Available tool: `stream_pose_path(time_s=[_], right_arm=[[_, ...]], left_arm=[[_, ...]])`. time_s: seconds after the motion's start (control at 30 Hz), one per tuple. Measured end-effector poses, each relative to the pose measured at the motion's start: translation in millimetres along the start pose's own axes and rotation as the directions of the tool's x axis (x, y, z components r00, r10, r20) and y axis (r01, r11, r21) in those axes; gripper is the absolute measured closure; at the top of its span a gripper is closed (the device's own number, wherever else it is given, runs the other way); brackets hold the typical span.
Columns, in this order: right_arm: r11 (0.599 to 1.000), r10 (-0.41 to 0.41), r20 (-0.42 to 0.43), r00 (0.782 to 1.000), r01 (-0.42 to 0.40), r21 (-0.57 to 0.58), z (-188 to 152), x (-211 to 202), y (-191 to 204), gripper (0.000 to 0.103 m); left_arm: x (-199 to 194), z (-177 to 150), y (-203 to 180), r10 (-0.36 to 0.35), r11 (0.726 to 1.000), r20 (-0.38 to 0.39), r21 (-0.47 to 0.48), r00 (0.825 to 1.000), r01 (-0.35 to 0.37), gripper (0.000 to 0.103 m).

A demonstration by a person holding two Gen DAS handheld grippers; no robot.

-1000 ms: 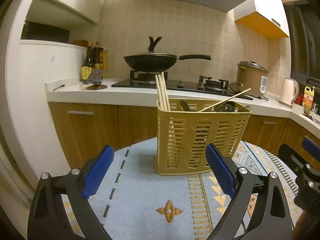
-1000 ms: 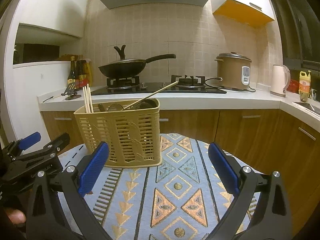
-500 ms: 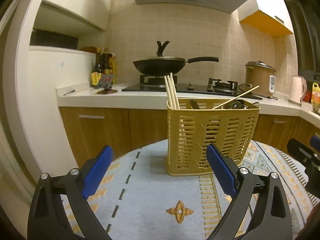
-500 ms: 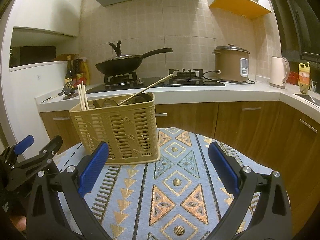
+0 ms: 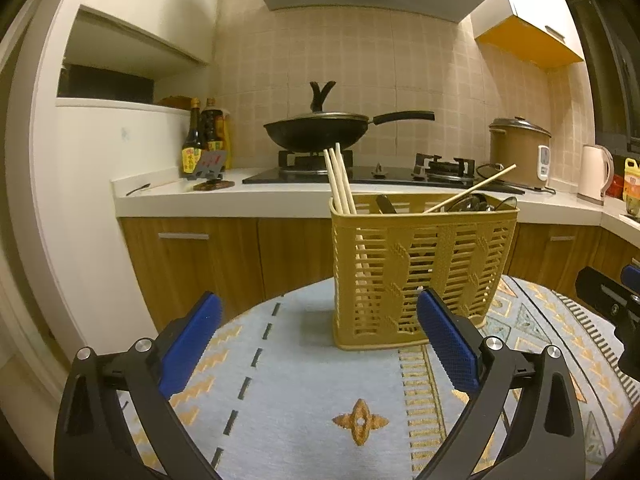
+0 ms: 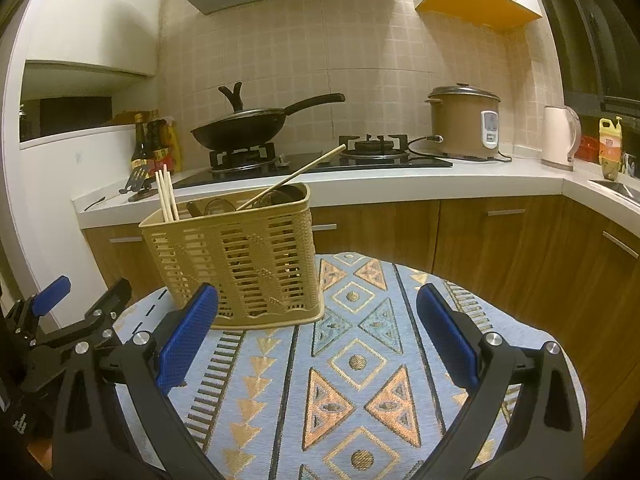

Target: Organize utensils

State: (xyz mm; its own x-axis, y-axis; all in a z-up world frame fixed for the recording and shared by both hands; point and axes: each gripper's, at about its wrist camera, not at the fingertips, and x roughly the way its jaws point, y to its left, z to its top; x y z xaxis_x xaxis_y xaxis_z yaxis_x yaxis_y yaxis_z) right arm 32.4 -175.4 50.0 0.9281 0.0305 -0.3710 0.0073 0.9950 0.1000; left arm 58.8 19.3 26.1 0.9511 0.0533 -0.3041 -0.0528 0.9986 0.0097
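Upright on the patterned blue tablecloth [image 5: 288, 408] stands the tan slotted utensil basket [image 5: 420, 276], beyond both grippers and touched by neither. Pale chopsticks [image 5: 340, 178] rise from its left end; one more chopstick [image 5: 472, 193] leans out toward the right. Dark utensils [image 6: 218, 207] inside are mostly hidden by the walls and hard to identify. Left gripper [image 5: 318, 344] and right gripper [image 6: 318, 336] both hold nothing, jaws spread wide.
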Motion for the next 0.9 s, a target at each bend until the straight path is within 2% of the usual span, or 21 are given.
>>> stream_pose_path(time_s=[0.9], right_arm=[[1.000, 0.021, -0.004, 1.000, -0.021, -0.001, 0.9, -2.6, 1.3, 0.008]], left_arm=[[4.5, -1.4, 0.7, 0.013, 1.000, -0.014, -0.003, 1.000, -0.013, 0.008]])
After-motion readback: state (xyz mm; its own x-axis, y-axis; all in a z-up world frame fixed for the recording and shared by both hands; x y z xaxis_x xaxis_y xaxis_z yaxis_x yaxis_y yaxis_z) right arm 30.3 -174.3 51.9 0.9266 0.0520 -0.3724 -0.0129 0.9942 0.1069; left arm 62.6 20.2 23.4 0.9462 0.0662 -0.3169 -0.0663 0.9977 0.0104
